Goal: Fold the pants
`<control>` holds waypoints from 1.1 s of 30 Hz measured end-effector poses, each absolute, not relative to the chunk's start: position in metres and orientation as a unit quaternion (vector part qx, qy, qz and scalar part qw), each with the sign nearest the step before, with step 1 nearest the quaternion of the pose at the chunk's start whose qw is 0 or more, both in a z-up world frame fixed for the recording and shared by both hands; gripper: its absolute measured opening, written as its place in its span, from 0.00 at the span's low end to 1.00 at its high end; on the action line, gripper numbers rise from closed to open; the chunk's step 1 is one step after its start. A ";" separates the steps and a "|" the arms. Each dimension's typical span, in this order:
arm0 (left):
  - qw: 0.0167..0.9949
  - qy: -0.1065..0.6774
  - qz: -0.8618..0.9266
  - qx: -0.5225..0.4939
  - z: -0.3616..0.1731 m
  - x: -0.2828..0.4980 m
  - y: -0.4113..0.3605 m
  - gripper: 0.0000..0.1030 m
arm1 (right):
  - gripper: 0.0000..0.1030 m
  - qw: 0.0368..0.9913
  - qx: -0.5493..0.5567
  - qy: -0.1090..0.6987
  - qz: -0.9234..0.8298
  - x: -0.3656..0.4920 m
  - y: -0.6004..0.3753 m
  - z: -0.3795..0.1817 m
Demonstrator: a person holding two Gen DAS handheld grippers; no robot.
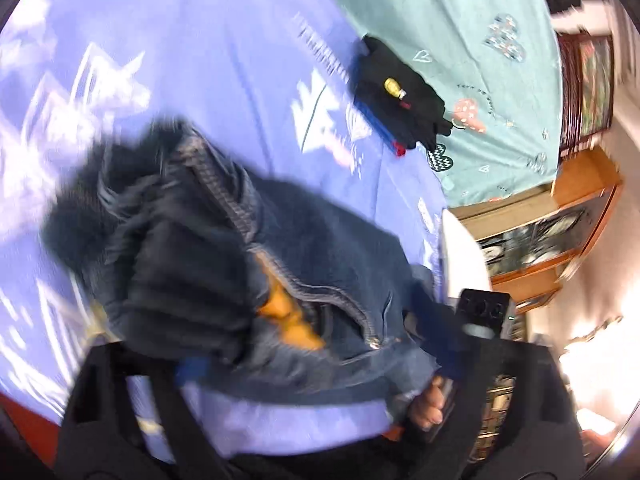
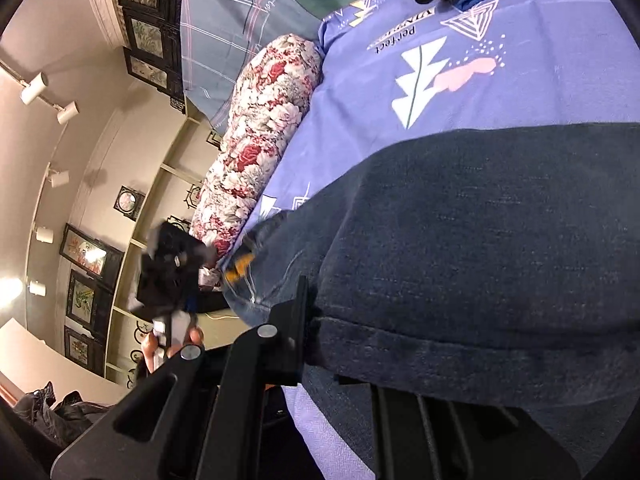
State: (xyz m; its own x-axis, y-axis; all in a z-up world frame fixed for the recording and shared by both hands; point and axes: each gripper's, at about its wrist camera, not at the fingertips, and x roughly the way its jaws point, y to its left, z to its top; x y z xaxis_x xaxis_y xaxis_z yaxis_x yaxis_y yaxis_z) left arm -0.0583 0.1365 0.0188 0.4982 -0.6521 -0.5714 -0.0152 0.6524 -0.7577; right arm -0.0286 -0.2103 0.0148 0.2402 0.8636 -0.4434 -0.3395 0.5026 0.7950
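Dark blue denim pants (image 1: 312, 264) hang bunched over the purple bedsheet (image 1: 208, 60), with the zipper and an orange label showing. My left gripper (image 1: 304, 364) is shut on the pants at the waistband. In the right wrist view the pants (image 2: 480, 248) drape across the sheet (image 2: 500, 92), and my right gripper (image 2: 320, 344) is shut on their hemmed edge. The other gripper (image 2: 172, 276) and the hand holding it show at the left of the right wrist view.
A stack of folded dark clothes (image 1: 400, 96) lies on the bed by a teal cover (image 1: 460, 40). A floral bolster (image 2: 264, 136) lies along the bed's edge. A wooden cabinet (image 1: 560, 232) stands beside the bed.
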 end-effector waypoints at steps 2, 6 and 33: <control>0.804 0.445 -0.199 -0.340 0.036 -0.054 0.143 0.43 | 0.10 0.738 0.283 0.456 0.408 -0.027 -0.208 0.019; 0.815 0.462 -0.193 -0.291 0.043 -0.050 0.152 0.40 | 0.11 0.734 0.269 0.444 0.438 -0.035 -0.193 0.031; 0.859 0.459 -0.135 -0.184 -0.002 -0.054 0.169 0.40 | 0.10 0.722 0.170 0.515 0.430 -0.065 -0.134 -0.016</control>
State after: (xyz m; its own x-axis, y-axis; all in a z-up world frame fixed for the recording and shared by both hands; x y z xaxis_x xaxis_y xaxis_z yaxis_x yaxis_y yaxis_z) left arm -0.0538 0.1694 -0.0021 0.5430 -0.4003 -0.7382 0.0636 0.8961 -0.4392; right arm -0.0654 -0.1338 -0.0165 0.1011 0.7960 -0.5968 -0.4453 0.5727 0.6883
